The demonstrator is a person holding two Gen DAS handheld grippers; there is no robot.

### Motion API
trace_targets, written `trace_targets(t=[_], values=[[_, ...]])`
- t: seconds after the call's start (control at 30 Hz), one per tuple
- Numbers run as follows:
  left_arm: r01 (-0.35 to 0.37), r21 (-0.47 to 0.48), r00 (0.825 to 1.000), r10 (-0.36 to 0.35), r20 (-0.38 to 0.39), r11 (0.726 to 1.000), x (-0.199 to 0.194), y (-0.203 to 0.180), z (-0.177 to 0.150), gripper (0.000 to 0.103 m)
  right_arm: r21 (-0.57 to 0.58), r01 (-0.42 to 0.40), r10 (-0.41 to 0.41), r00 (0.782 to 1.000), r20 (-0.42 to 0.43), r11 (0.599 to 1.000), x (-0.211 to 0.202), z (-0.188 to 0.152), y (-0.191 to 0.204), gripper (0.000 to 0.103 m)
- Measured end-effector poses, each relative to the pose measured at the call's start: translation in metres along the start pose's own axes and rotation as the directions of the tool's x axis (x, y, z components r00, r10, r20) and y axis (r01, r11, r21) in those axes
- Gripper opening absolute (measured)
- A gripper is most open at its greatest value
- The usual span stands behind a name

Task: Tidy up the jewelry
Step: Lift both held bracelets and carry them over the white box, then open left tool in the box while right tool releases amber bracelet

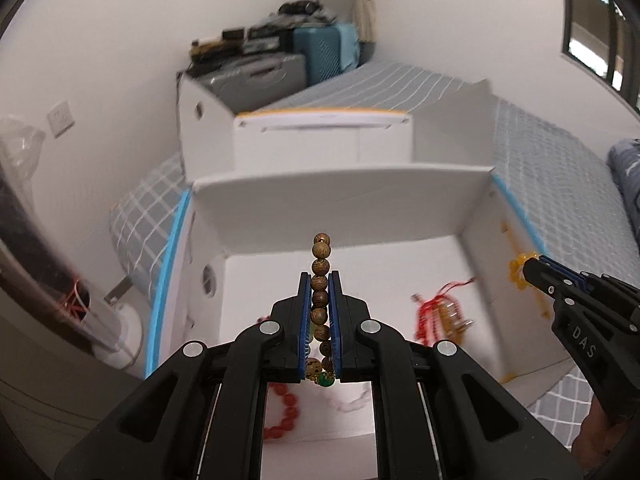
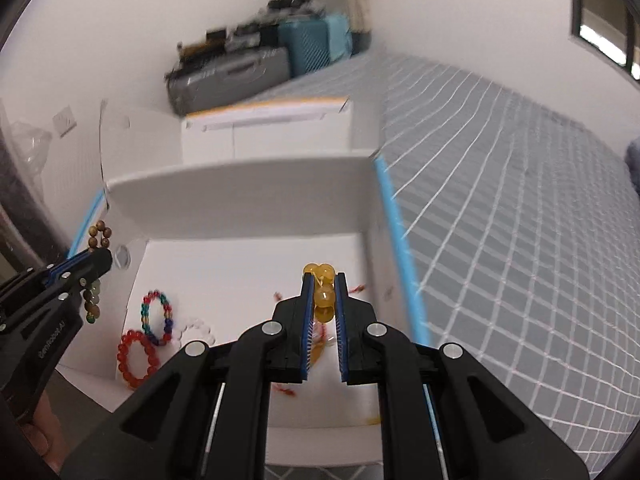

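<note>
My left gripper (image 1: 320,276) is shut on a brown wooden bead bracelet (image 1: 321,264), held above the open white box (image 1: 340,200); it also shows in the right wrist view (image 2: 100,236). My right gripper (image 2: 324,276) is shut on a yellow amber bead bracelet (image 2: 323,294), also above the box; it also shows in the left wrist view (image 1: 518,270). On the box floor lie a red bead bracelet (image 2: 136,354), a multicoloured bead bracelet (image 2: 158,316), a clear bead bracelet (image 2: 196,330) and a red-corded charm piece (image 1: 440,314).
The box sits on a bed with a grey checked cover (image 2: 520,220). A second white box with a yellow-edged lid (image 1: 324,120) stands behind it. Suitcases (image 1: 280,68) and clutter are stacked by the far wall. A window (image 1: 600,20) is at the right.
</note>
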State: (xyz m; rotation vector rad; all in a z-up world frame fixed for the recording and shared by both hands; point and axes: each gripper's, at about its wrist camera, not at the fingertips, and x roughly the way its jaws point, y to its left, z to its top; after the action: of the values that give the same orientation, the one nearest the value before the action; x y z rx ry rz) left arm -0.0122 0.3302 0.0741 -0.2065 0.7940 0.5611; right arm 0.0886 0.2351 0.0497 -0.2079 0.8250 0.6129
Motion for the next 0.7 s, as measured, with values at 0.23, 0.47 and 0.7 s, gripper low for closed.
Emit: trace_targets(t=[0.23,0.47,0.7], values=[[0.01,-0.01,0.992,-0.011,-0.125,1.0,0.032,0.01,-0.01,0.008,-0.005,0.017,-0.017,0.989,-0.144,1.0,0.039,-0.005,0.004,0.009],[0.014,-0.022,0.985,-0.017,-0.171,1.0,0.046,0.011,-0.013,0.008,-0.011,0.024,-0.026,0.981,-0.193,1.0,0.053,-0.013,0.005,0.01],[0.0,-0.011,0.981,-0.002,-0.193,1.0,0.052,0.009,-0.014,0.021,-0.018,0.001,-0.004,0.982,-0.19,1.0,0.054,-0.012,0.009,0.026]])
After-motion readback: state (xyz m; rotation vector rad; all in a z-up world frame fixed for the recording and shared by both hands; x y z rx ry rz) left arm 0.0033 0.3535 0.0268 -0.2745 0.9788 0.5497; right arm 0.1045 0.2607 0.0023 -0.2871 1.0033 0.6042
